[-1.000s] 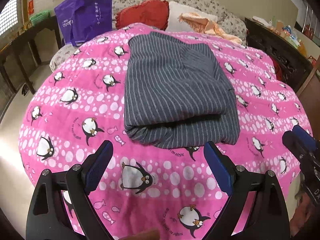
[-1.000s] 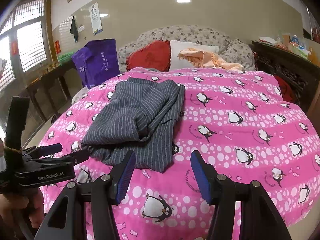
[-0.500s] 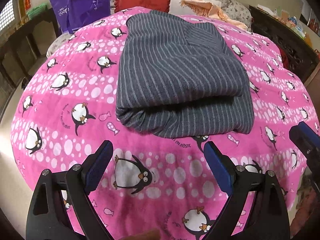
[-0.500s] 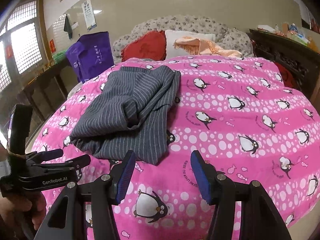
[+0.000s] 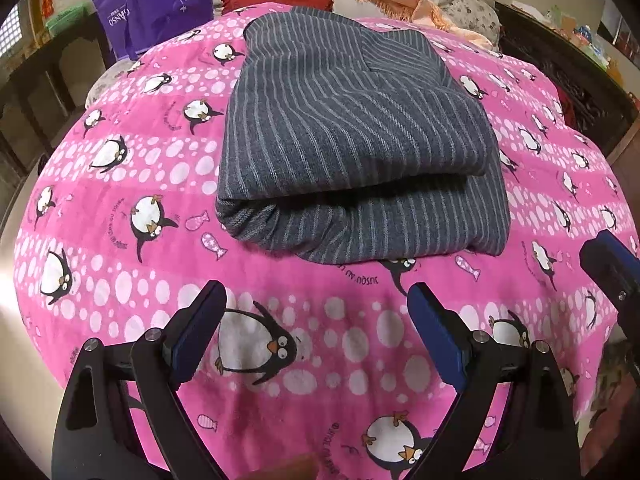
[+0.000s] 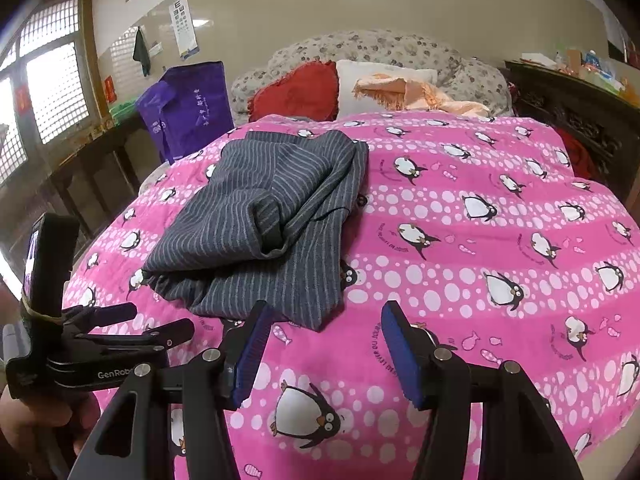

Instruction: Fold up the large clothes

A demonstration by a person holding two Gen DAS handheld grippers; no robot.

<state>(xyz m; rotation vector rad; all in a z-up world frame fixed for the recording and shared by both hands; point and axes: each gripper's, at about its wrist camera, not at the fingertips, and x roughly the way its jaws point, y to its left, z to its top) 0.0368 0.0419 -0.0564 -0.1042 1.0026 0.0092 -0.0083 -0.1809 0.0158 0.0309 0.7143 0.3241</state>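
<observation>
A dark grey striped garment [image 5: 356, 136] lies folded in layers on the pink penguin bedspread [image 5: 120, 208]. It also shows in the right wrist view [image 6: 264, 220], left of centre. My left gripper [image 5: 316, 320] is open and empty, hovering just short of the garment's near folded edge. My right gripper [image 6: 324, 336] is open and empty, near the garment's front right corner. The left gripper also shows in the right wrist view [image 6: 132, 322], and the right gripper's fingers [image 5: 612, 268] show at the right edge of the left wrist view.
A red cushion [image 6: 300, 88], a white pillow and an orange fringed cloth [image 6: 416, 94] lie at the headboard. A purple bag [image 6: 188, 104] stands at the bed's far left. Dark wooden furniture [image 6: 580, 120] runs along the right side. The pink bedspread [image 6: 480, 216] is bare to the garment's right.
Both grippers have moved forward toward the garment, which looms larger now. Both stay open. The garment has not moved.
</observation>
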